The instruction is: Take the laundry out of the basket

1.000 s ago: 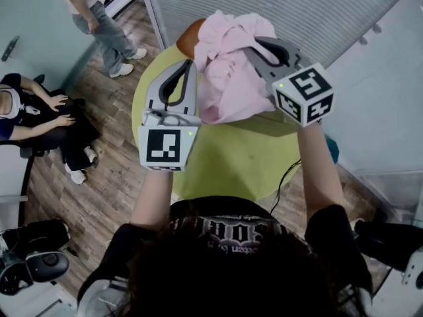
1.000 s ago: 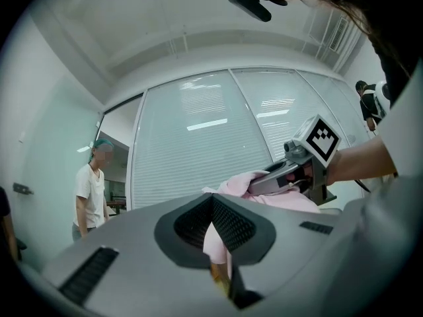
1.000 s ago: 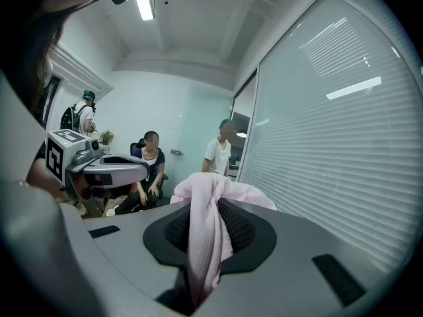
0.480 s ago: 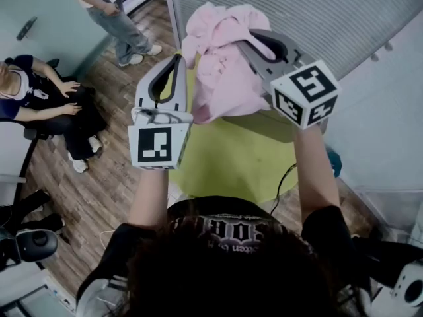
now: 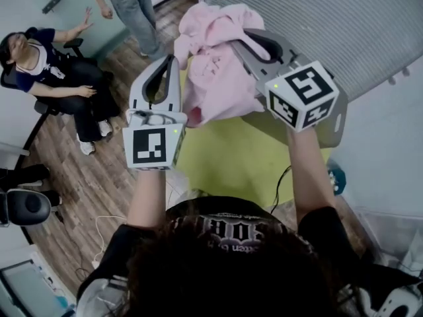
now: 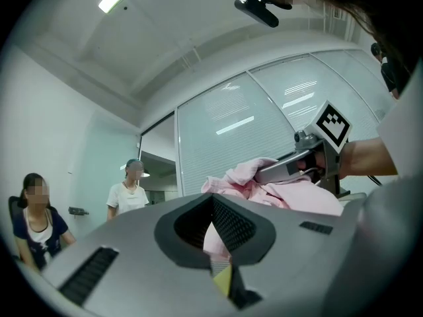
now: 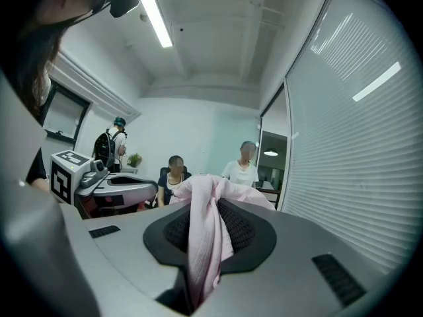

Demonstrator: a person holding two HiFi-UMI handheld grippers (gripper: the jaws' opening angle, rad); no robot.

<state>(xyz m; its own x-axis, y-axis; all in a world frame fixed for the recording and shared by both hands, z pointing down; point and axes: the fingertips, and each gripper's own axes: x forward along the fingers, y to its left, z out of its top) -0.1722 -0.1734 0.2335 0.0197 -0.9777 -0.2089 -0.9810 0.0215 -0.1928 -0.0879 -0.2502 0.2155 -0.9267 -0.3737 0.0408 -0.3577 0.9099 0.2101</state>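
The left claw (image 5: pixel 173 58) is raised at the near left with its jaws together. Pink cloth and a bit of yellow show through their opening, but nothing looks pinched there. To its right, the right claw (image 5: pixel 239 38) is clamped on the pink garment (image 5: pixel 215 78). In the right gripper view a fold runs up between the jaws and spills over their tips.

The garment hangs in the air between the two claws, well above the yellow-green tabletop (image 5: pixel 225 157). I cannot pick out the basket in any view.

The step in hand seems to be carrying the lifted piece clear. To do that well, the right claw should hold its grip firmly, since a single fold bears all the weight. The left claw could take a second hold on the loose lower edge beside it, so the cloth neither slips nor drags. Then it should go down onto a bare part of the tabletop.

By count there are two claws, one garment and one tabletop. Farther off at the left are a seated person (image 5: pixel 49 78) and a standing person (image 5: pixel 135 5). The right gripper view adds a third person with a backpack (image 7: pixel 112 147).
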